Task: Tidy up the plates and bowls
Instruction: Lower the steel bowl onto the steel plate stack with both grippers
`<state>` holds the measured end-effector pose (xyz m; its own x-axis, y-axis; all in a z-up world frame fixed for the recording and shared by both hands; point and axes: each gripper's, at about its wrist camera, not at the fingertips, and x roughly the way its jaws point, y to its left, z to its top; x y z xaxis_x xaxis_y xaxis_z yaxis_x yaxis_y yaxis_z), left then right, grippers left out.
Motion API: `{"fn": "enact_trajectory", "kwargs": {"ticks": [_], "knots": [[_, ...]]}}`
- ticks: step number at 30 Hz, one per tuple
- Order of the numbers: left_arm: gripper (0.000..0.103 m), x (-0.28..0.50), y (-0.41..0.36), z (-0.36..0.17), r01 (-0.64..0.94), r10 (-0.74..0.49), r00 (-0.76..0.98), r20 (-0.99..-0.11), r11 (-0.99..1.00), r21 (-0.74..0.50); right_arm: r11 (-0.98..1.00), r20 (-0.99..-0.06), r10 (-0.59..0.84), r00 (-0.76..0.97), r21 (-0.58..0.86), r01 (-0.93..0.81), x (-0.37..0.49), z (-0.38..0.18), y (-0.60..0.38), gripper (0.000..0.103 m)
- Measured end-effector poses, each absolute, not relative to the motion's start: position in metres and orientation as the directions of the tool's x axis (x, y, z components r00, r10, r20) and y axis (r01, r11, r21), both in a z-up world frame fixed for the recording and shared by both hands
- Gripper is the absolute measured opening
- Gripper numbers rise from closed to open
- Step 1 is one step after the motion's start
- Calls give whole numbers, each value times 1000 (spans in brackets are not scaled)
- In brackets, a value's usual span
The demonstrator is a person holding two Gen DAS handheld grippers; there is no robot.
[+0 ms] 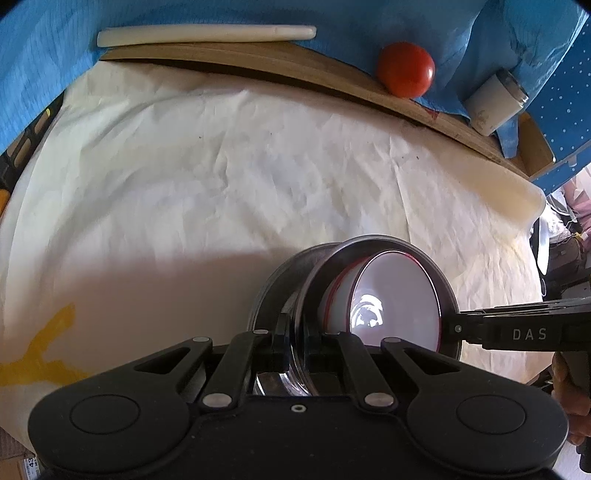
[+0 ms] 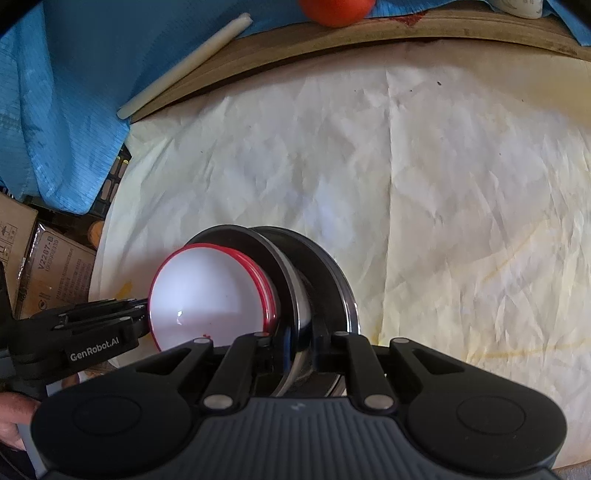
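Note:
A stack of dishes hangs on edge above the table: a white bowl with a red rim [image 1: 395, 295] nested in a steel bowl [image 1: 373, 251] and a dark plate [image 1: 273, 284]. My left gripper [image 1: 295, 336] is shut on the rim of the steel bowl and plate. My right gripper [image 2: 295, 343] is shut on the opposite rim of the same stack, where the white bowl [image 2: 207, 295] and the dark plate [image 2: 332, 284] show. Each gripper appears in the other's view, the right [image 1: 458, 328] and the left [image 2: 144, 310], at the stack's rim.
The table wears crumpled white paper [image 1: 221, 177] with yellow stains. At its back edge lie a white rod [image 1: 207, 35], a red tomato [image 1: 406, 68] and a white cylinder [image 1: 495, 103] on blue cloth. Cardboard boxes [image 2: 48, 266] stand off the table's left side.

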<state>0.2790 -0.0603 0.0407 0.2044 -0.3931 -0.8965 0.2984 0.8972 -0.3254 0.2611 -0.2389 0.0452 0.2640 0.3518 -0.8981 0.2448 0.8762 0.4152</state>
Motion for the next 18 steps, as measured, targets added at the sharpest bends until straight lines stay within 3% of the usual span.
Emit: {"fn": "enact_trajectory", "kwargs": {"ticks": [18], "knots": [[4,279,-64,37,294,-384,191,-903,900,-321,885,-904,340,259,401,239,264,45,-239,12]]}}
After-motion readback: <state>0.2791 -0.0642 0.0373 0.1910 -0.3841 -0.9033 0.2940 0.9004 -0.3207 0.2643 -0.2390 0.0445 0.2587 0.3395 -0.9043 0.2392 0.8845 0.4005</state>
